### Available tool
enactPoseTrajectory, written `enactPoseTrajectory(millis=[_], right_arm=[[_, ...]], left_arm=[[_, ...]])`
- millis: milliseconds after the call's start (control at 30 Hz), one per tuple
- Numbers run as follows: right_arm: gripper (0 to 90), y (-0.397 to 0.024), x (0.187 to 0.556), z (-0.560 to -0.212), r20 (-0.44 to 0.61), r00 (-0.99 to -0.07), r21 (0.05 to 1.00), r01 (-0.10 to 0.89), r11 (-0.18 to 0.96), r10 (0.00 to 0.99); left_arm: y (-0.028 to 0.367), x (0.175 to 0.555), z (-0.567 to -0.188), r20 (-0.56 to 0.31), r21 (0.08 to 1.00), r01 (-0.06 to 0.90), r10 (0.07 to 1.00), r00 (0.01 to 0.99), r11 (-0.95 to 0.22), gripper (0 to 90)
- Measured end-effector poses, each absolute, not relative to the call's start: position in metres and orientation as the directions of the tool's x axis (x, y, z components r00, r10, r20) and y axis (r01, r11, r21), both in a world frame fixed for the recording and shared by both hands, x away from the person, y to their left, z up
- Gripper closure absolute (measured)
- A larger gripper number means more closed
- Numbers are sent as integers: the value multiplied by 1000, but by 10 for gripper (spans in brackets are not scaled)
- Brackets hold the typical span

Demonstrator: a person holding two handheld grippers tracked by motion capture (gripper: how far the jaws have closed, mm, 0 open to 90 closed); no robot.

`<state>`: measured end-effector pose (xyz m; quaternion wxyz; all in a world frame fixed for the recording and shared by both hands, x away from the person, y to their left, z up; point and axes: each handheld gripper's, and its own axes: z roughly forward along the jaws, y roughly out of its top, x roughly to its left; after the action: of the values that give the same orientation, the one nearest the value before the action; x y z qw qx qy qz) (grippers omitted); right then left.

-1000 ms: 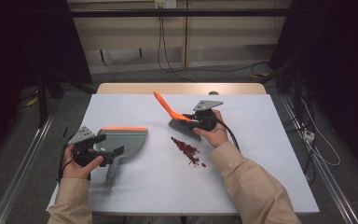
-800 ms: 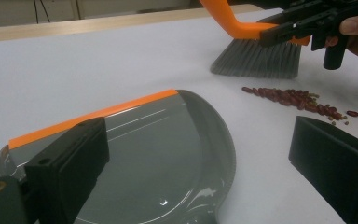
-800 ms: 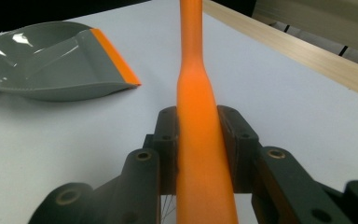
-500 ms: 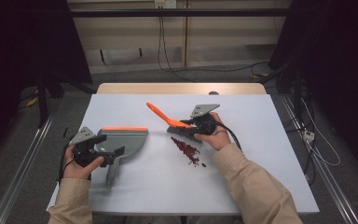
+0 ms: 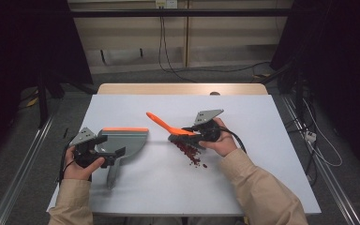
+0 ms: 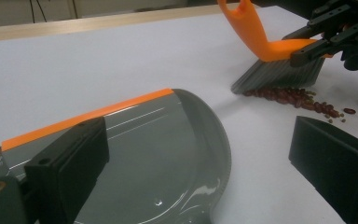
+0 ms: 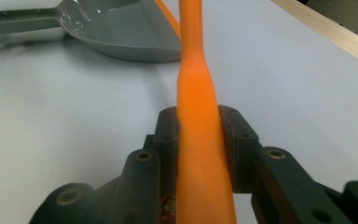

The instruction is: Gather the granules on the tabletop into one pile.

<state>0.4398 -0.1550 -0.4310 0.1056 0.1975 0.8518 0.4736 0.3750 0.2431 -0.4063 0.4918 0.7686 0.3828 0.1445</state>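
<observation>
Orange-handled brush (image 5: 171, 129) had swung lower and leftward since the earlier frame — its bristles now touched the near end of the red beans (image 5: 190, 153) on the worktop (image 5: 262, 154). Right tool (image 5: 193, 134) stayed clamped on its handle. Left tool (image 5: 104, 147) gripped the grey dustpan (image 5: 124, 140) — unmoved, left of the beans.

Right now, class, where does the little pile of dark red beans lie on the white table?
In the high view, the dark red beans lie right of centre on the white table, beneath the orange-handled brush, right of the grey dustpan.
</observation>
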Motion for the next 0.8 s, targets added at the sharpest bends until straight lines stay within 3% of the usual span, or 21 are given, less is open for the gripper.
enactPoseTrajectory(millis=[800], right_arm=[[713, -156, 420, -428, -9, -912, 844, 214, 492, 411]], left_arm=[[243, 374, -405, -158, 873, 438, 724, 671, -216, 46]])
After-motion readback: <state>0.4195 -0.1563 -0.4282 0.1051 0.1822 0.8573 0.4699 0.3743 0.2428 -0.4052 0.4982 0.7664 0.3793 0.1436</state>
